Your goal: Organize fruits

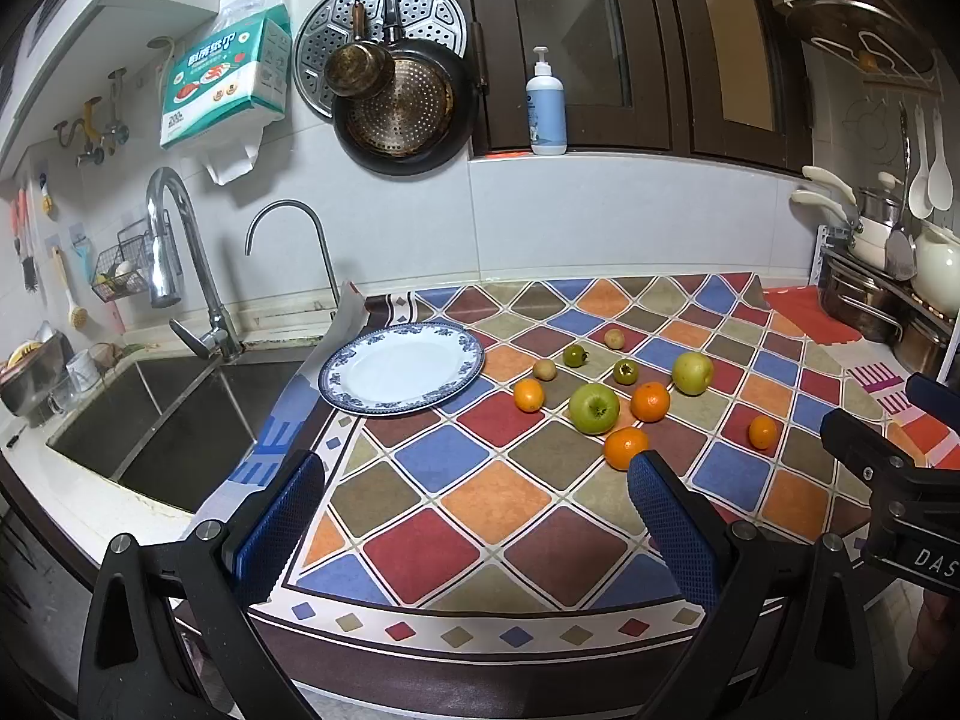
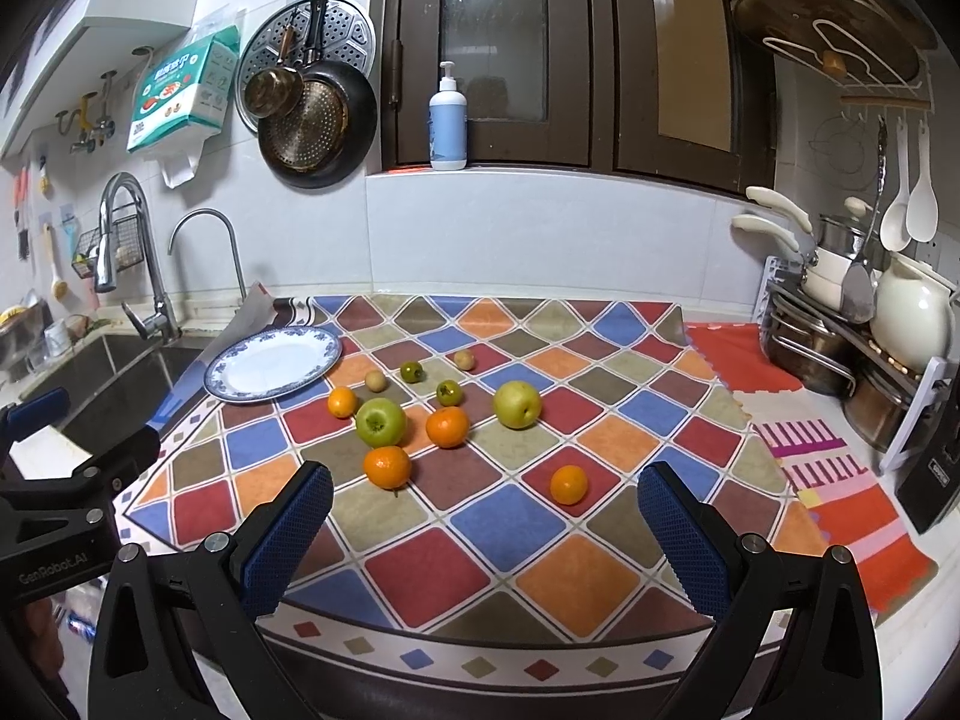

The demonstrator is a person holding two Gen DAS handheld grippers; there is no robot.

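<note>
A white plate with a blue rim (image 1: 354,402) (image 2: 216,387) lies empty at the mat's left side, beside the sink. Fruit is scattered right of it: a green apple (image 1: 593,408) (image 2: 380,422), a yellow-green apple (image 1: 692,372) (image 2: 516,404), several oranges such as the nearest orange (image 1: 625,448) (image 2: 387,467) and a lone small orange (image 1: 762,431) (image 2: 568,484), and small green and tan fruits (image 1: 575,355) (image 2: 411,371). My left gripper (image 1: 474,489) is open over the mat's front, holding nothing. My right gripper (image 2: 485,498) is open too, short of the fruit.
A steel sink (image 1: 156,420) with a tap (image 1: 180,252) lies left of the mat. Pots and a white kettle (image 2: 912,312) stand on a rack at the right. Pans (image 1: 402,102) hang on the tiled wall and a pump bottle (image 1: 546,108) sits on the sill.
</note>
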